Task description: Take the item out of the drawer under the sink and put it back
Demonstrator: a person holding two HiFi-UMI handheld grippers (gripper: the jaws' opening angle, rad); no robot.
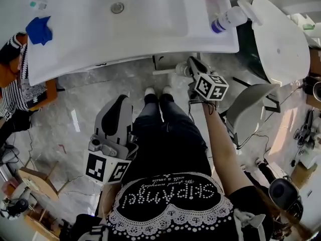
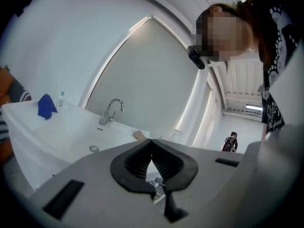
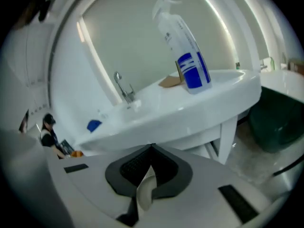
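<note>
The white sink (image 1: 150, 31) spans the top of the head view, and I stand in front of it. My right gripper (image 1: 193, 63) reaches low under the basin's front edge, next to a white pipe (image 1: 168, 71). In its own view the right gripper (image 3: 152, 147) has its jaws shut, tips touching, below the sink (image 3: 190, 108). My left gripper (image 1: 122, 100) hangs beside my left leg, away from the sink. Its jaws (image 2: 152, 140) are also shut with nothing gripped. No drawer or item from it can be made out in any view.
A spray bottle (image 1: 228, 20) (image 3: 183, 51) and a cardboard piece (image 3: 171, 81) sit on the sink's right end, a blue cloth (image 1: 39, 30) (image 2: 46, 106) on its left. The faucet (image 2: 111, 110) stands at the back. A white lid (image 1: 281, 39) and a dark green tub (image 3: 275, 122) lie to the right.
</note>
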